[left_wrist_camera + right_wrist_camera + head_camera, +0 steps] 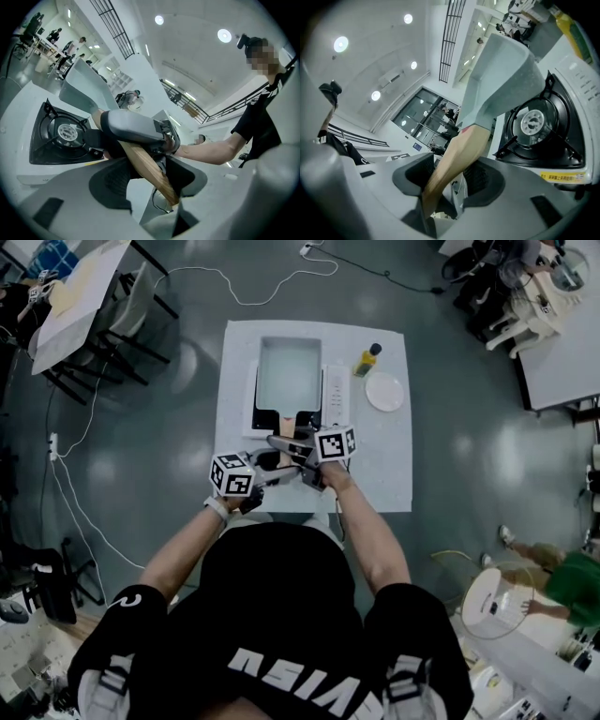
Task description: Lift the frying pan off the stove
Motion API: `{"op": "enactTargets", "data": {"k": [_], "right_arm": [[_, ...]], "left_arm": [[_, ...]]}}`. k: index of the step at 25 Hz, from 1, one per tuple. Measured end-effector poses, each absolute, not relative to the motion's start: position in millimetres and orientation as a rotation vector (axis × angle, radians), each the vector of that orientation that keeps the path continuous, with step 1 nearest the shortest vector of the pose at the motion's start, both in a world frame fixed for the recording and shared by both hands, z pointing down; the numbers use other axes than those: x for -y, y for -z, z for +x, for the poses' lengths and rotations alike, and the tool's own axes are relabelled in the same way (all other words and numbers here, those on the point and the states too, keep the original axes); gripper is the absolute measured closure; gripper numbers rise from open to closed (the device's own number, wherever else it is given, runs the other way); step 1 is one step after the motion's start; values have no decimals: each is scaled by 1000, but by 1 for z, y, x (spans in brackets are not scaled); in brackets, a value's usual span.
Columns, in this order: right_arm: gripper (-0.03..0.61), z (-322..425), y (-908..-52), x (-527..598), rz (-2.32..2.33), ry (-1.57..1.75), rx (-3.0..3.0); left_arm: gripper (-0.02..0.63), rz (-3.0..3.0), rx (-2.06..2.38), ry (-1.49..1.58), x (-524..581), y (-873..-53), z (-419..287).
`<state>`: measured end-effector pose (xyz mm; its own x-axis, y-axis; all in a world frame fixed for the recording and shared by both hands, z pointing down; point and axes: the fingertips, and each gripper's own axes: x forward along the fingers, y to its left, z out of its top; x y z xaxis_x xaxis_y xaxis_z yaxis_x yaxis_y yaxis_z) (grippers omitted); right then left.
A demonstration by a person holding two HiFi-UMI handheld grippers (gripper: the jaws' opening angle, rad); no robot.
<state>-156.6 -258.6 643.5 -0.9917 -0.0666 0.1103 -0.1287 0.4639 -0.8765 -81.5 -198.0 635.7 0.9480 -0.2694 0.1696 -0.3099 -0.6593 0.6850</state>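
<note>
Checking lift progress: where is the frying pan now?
In the head view the frying pan hangs over the stove, left of the bottle, clear of the burner, its wooden handle in the left gripper and right gripper.

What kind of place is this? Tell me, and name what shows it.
Probably a lab or test hall, not a home kitchen: a portable stove on a lone white table, a cable trailing over the polished floor, other work tables around.
</note>
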Motion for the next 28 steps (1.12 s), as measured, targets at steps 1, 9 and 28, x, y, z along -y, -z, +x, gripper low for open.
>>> {"op": "enactTargets", "data": {"k": [1,9,28], "right_arm": [[391,-156,-636,258,177,-1571,2652],[391,-151,-601,249,198,-1425,2706],[393,-148,-592,230,199,-1418,2737]], "left_arm": [[390,2340,408,-63,197,-629,-82],[390,2417,428,-37,188,-599,-76],[390,2438,436,-39,169,-592,-73]]}}
